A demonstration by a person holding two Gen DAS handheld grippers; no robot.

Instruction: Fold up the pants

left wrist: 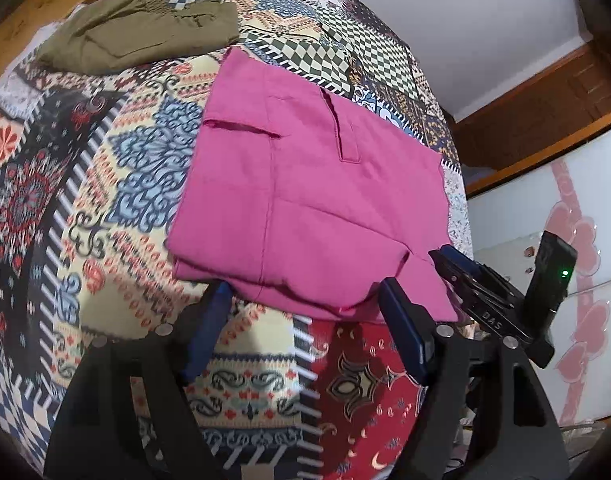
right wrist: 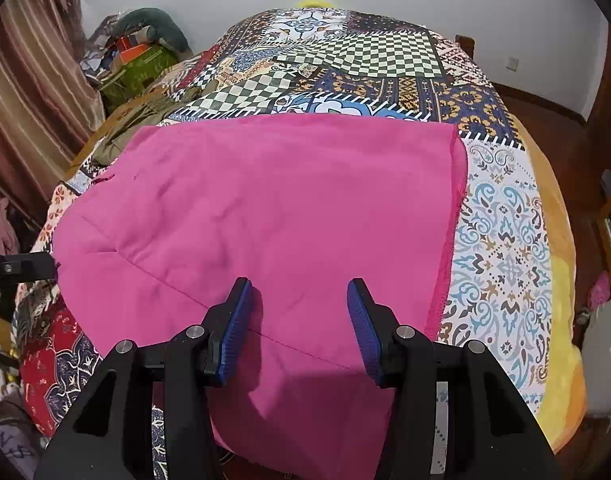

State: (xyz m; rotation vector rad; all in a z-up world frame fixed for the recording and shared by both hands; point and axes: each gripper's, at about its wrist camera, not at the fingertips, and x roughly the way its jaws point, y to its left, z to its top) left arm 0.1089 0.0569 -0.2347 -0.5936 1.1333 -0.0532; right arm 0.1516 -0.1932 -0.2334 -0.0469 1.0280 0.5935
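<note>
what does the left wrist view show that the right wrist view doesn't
Only the left wrist view shows the pockets and seams of the pink folded pants and a full view of the olive-green folded garment, plus the right gripper at the pants' edge. Only the right wrist view shows the striped curtain, the cluttered pile beside the bed and a yellow blanket edge. Both show the pink pants on the patchwork bedspread.

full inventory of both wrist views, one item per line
pink pants: 1, magenta, folded flat on the bedspread, nearest both grippers
olive pants: 1, khaki green, folded, far left of the bed
bedspread: 1, multicolour patchwork print, covering the bed
cardboard box: 1, brown, beyond the olive pants
curtain: 1, brown striped, left wall
left gripper: 1, black with blue pads, open at the pink pants' near edge
right gripper: 1, black with blue pads, open over the pink pants
</note>
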